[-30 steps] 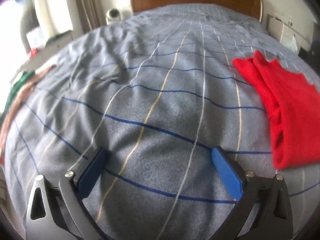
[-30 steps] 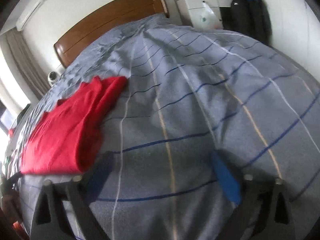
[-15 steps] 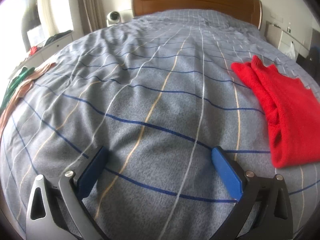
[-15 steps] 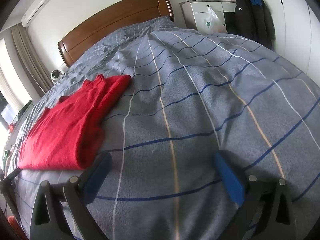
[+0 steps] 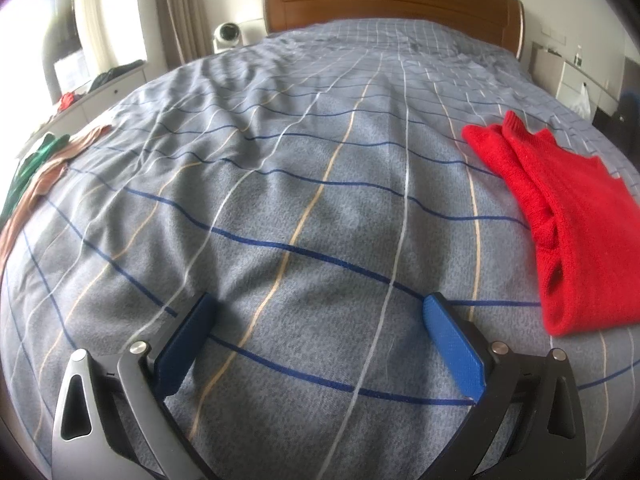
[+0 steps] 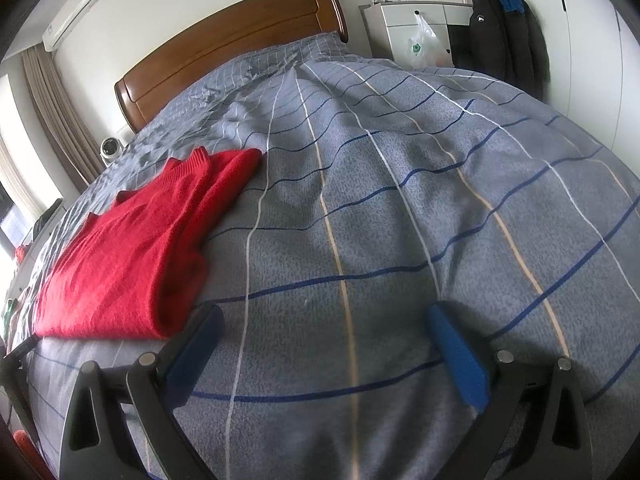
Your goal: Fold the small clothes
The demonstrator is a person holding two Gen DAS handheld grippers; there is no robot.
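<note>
Folded red sweater (image 6: 132, 256) on bed (image 6: 400, 200)

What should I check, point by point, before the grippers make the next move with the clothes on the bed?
1. Left gripper open and holding nothing: ok, jaws spread wide over bare blanket.
2. Right gripper open and holding nothing: ok, same.
3. Red sweater folded and lying flat on the blanket: ok, a compact folded stack.
4. Sweater clear of the right gripper's fingers: cannot tell; its near corner sits very close to the left finger.
5. Next garment in view: ok, green and brown clothes lie at the bed's left edge in the left wrist view.
6. Those clothes untangled from each other: cannot tell, too distorted at the frame edge.
</note>
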